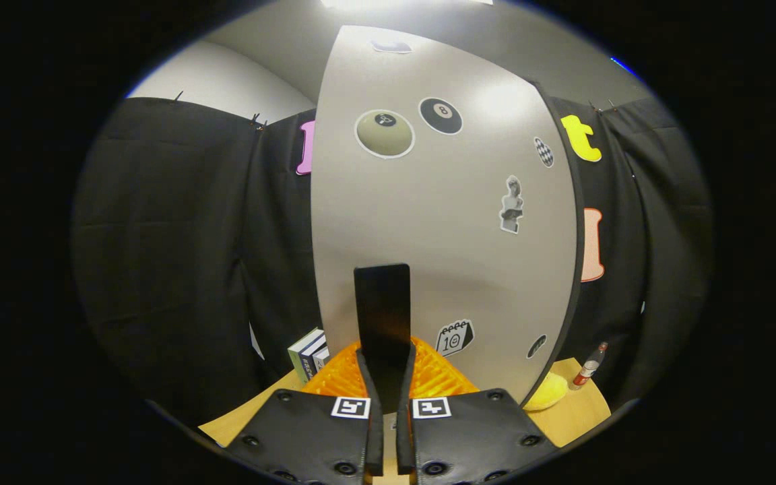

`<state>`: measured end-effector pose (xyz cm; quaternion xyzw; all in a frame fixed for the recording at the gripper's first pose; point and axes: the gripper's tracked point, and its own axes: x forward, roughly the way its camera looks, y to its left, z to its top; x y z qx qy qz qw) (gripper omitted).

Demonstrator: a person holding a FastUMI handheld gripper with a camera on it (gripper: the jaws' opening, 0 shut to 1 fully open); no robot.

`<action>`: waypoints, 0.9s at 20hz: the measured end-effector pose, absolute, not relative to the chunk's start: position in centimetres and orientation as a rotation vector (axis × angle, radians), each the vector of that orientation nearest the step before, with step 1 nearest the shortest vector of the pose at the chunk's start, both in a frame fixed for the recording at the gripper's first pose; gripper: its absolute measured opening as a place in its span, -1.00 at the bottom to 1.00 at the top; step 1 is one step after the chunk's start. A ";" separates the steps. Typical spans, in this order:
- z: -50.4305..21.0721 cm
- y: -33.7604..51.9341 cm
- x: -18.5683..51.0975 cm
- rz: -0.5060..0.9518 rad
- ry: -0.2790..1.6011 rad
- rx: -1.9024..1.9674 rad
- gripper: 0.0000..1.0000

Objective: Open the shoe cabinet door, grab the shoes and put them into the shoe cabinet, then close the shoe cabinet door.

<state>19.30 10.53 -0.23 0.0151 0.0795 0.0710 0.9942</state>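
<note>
The shoe cabinet door stands upright just ahead of me, a pale grey panel with several stickers and a dark edge on its right. A flat black door handle sticks out from its lower part. My gripper is shut on that handle, one finger pressed against each side. An orange ribbed thing, which looks like a shoe, lies at the foot of the door just beyond my fingers, and they partly hide it. I cannot tell whether the door is ajar.
The cabinet stands on a wooden table. A stack of books sits left of the door's foot. To the right lie a yellow rounded object and a small bottle. Black cloth walls close in behind.
</note>
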 end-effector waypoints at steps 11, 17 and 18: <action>0.1 5.7 14.9 0.058 0.140 0.042 -0.83; 0.5 1.6 12.6 -0.019 0.143 0.024 -0.84; 0.7 0.6 12.2 -0.035 0.144 0.021 -0.85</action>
